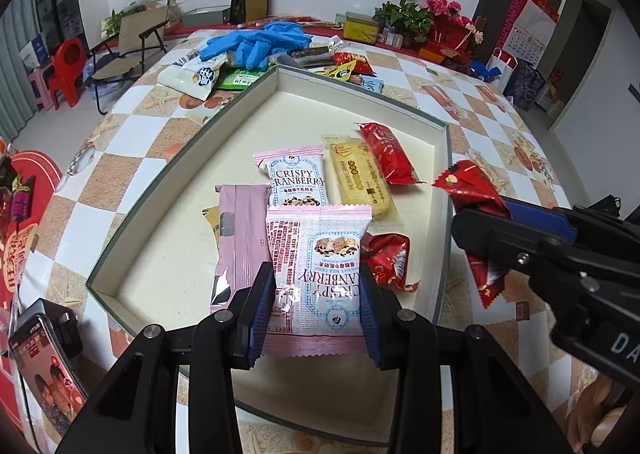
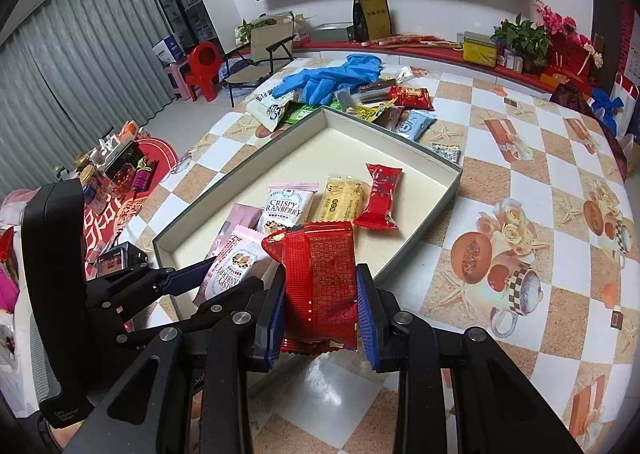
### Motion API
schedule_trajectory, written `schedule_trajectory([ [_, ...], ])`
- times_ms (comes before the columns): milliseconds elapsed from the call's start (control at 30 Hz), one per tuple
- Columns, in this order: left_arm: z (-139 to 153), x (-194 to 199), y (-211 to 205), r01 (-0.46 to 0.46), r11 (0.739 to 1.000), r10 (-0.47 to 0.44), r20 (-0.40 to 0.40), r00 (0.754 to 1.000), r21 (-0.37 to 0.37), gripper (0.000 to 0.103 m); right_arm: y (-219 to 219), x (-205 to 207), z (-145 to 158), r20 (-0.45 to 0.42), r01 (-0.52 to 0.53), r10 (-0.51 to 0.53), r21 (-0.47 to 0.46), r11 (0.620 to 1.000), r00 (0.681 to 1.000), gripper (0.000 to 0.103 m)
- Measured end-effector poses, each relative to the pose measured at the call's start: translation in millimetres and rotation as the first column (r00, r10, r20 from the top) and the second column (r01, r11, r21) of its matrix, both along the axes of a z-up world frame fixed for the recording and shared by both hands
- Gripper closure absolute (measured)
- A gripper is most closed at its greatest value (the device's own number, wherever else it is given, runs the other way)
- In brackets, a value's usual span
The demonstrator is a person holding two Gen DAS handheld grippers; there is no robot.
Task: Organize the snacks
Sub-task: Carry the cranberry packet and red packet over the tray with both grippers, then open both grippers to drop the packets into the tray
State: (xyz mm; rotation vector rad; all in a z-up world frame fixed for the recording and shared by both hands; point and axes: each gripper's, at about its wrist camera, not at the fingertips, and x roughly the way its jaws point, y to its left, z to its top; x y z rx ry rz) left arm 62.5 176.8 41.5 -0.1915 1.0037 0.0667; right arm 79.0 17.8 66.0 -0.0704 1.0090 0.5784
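A checkered counter (image 2: 520,182) in a room with grey curtains (image 2: 80,94) carries a shallow box (image 1: 444,158). The left tool (image 1: 318,318) pinches a pink cranberry packet (image 1: 316,266) above the box's near edge. The right tool (image 2: 320,318) pinches a red packet (image 2: 320,278) just right of it, over the box's near corner.

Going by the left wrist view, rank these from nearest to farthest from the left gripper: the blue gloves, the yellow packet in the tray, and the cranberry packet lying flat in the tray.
From the left gripper:
1. Flat cranberry packet, straight ahead in the tray's middle.
2. Yellow packet, just beyond it, to the right.
3. Blue gloves, past the tray's far corner, on the table.
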Motion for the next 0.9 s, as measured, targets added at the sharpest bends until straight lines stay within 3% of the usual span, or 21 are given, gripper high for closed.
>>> schedule_trajectory([
  [600, 0, 31, 15, -0.028, 0.999, 0.029, -0.028, 0.999, 0.035, 0.06, 31, 42, -6, -0.023, 0.018, -0.019, -0.038, 0.999, 1.0, 0.07],
  [900, -2, 29, 13, -0.013, 0.999, 0.014, -0.025, 1.0, 0.049, 0.058, 33, 52, -11, -0.053, 0.033, -0.037, -0.07, 0.997, 0.998, 0.069],
])
